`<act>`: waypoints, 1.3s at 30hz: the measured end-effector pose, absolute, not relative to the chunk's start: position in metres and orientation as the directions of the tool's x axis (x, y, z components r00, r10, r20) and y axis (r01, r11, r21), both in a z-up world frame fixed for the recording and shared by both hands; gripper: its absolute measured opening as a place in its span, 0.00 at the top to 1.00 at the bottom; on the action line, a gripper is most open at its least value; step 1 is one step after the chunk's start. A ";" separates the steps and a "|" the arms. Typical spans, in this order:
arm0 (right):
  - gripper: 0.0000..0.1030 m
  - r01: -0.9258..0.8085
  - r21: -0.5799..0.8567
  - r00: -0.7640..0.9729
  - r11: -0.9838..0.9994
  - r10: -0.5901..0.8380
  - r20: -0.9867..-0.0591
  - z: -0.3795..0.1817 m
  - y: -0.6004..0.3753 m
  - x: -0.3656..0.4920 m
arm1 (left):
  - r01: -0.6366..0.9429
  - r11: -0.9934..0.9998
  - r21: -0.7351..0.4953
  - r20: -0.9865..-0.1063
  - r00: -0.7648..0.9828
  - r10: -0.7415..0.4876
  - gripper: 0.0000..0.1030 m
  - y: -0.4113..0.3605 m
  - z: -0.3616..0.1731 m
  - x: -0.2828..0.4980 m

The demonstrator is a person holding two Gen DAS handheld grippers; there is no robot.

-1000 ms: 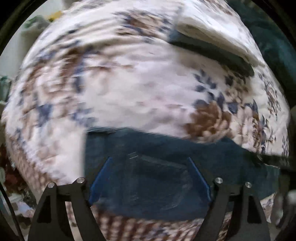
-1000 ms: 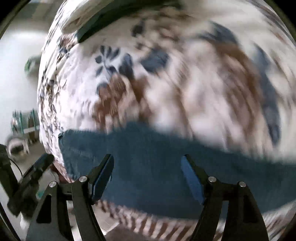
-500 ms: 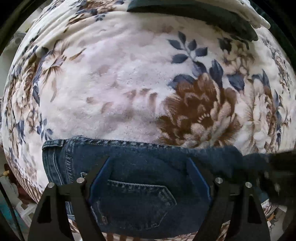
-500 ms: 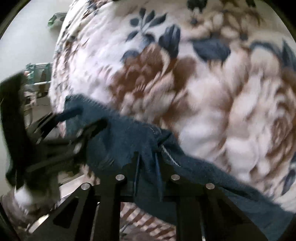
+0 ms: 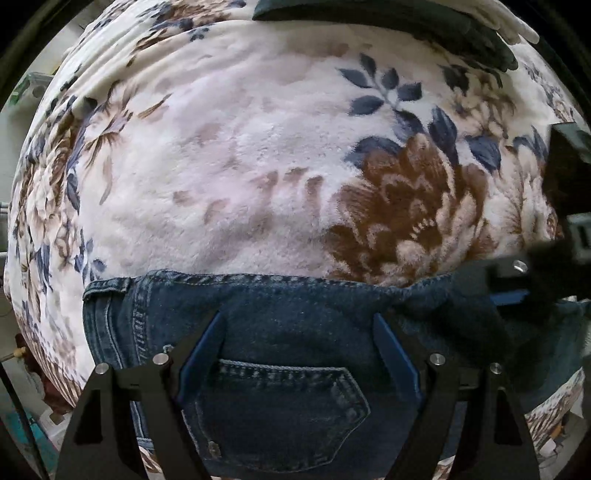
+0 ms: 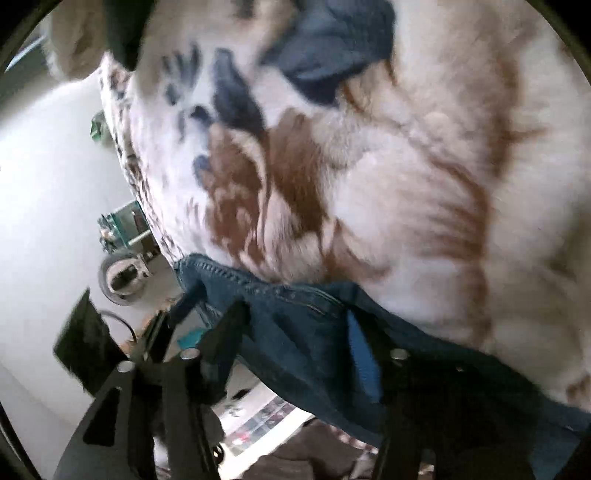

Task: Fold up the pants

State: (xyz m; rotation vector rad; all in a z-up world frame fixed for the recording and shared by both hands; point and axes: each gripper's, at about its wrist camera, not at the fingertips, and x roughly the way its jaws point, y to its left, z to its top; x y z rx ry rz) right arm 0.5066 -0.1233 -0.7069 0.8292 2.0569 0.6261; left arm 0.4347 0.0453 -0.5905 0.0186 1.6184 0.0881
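Since the earlier frame the right gripper (image 6: 295, 328) has spread wide, releasing the jeans (image 5: 295, 325); left gripper (image 5: 299, 332) hovers wide over their back pocket (image 5: 280, 406) on the floral blanket (image 5: 240, 166).

Plush cream blanket (image 5: 236, 155) with brown flowers and navy leaves covers the bed, dark folded item (image 5: 388, 26) under a white one (image 5: 513, 26) at its far edge, blurry grey roll (image 6: 120, 275) and green clutter (image 6: 118, 225) on the floor at left.
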 end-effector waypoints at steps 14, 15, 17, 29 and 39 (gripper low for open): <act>0.47 0.252 0.709 -0.481 0.659 0.721 -0.499 -0.696 -0.101 0.506 | -0.049 0.996 0.067 -0.997 -0.030 0.066 0.21 0.074 -0.574 0.416; 0.46 0.274 0.735 -0.454 0.620 0.757 -0.470 -0.692 -0.103 0.510 | -0.052 0.997 0.065 -0.998 -0.029 0.063 0.21 0.074 -0.573 0.416; 0.47 0.327 0.795 -0.382 0.511 0.841 -0.383 -0.682 -0.111 0.515 | -0.059 0.997 0.057 -0.998 -0.025 0.055 0.21 0.075 -0.573 0.416; 0.83 0.259 0.724 -0.433 0.639 0.747 -0.505 -0.694 -0.119 0.508 | -0.013 0.996 0.084 -0.996 -0.014 0.084 0.21 0.072 -0.576 0.412; 0.82 0.189 0.667 -0.465 0.720 0.664 -0.585 -0.672 -0.124 0.517 | 0.022 0.995 0.094 -0.996 -0.001 0.094 0.21 0.068 -0.579 0.405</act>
